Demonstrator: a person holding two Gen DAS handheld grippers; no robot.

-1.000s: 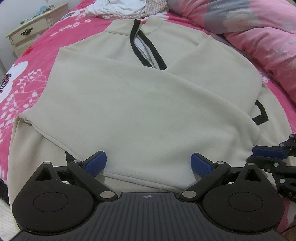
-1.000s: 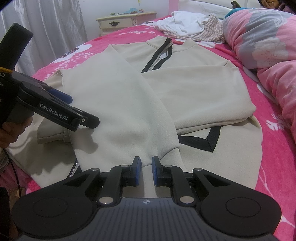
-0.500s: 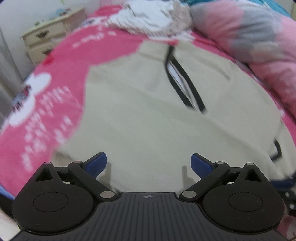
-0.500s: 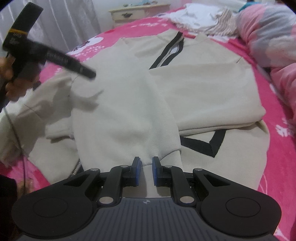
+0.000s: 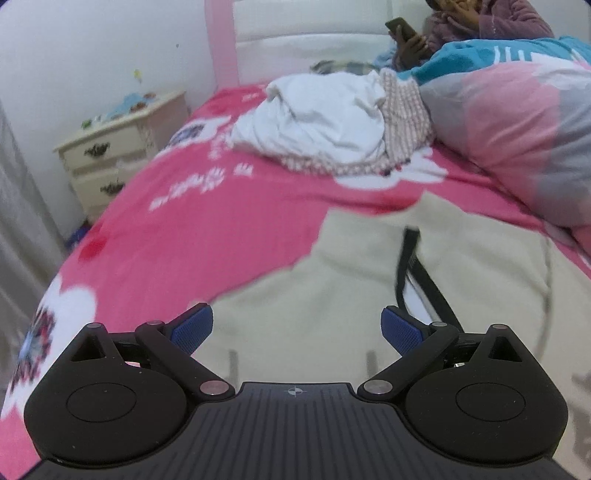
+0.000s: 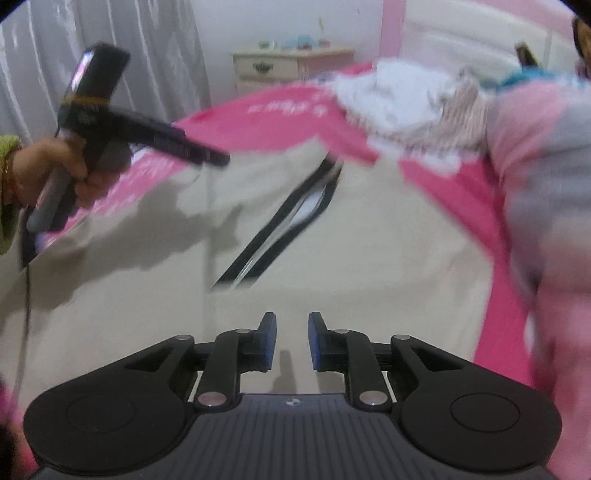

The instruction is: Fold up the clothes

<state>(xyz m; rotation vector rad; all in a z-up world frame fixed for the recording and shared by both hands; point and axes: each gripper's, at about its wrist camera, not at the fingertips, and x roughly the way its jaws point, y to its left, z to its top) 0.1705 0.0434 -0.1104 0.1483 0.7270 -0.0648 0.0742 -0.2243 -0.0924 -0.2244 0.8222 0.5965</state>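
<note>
A beige zip sweatshirt (image 5: 332,288) with black zipper trim (image 5: 413,266) lies spread on the pink bed; it also shows in the right wrist view (image 6: 369,258). My left gripper (image 5: 297,328) is open wide and empty, held above the sweatshirt's left shoulder area. It also appears in the right wrist view (image 6: 218,158), raised above the garment's left side. My right gripper (image 6: 291,339) has its jaws a small gap apart with nothing between them, above the sweatshirt's middle, below the zipper (image 6: 288,229).
A pile of white and striped clothes (image 5: 332,125) lies at the head of the bed. A pink and grey duvet (image 5: 524,140) runs along the right side. A cream nightstand (image 5: 110,147) stands left of the bed. A seated person (image 5: 480,26) is at the headboard.
Both grippers have lifted and moved forward toward the collar. The right gripper's jaws have drawn back from the sleeve cuff at the hem. The left gripper stays open.
</note>
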